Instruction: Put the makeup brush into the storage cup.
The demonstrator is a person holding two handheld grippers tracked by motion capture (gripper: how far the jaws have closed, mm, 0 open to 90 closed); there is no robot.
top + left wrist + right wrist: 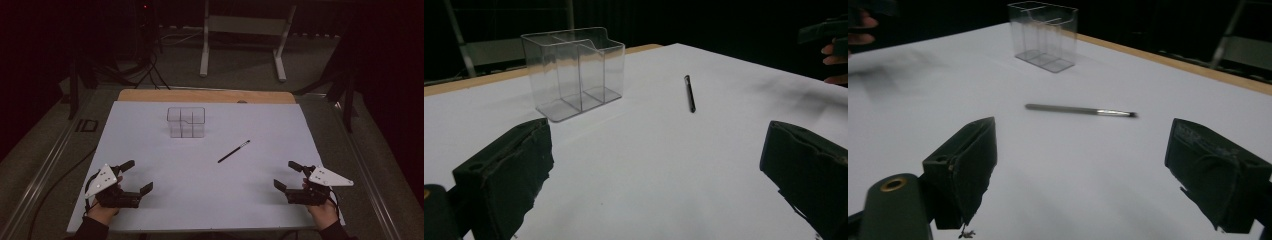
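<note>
A clear plastic organiser [186, 122] with several compartments stands upright toward the far middle of the white table; I also see the organiser [574, 70] in the left gripper view and the organiser [1044, 35] in the right gripper view. A thin dark makeup brush [233, 151] lies flat to its right, nearer me, seen as the brush [690, 93] and the brush [1080, 110] from the grippers. My left gripper [137, 176] rests open at the near left with nothing between its jaws. At the near right my right gripper [288, 174] is open too, and holds nothing.
The white sheet [150, 150] covers the table, with a wooden edge [205, 96] showing at the far side. A white metal stand [245, 30] and cables lie on the floor beyond. Dark floor surrounds the table.
</note>
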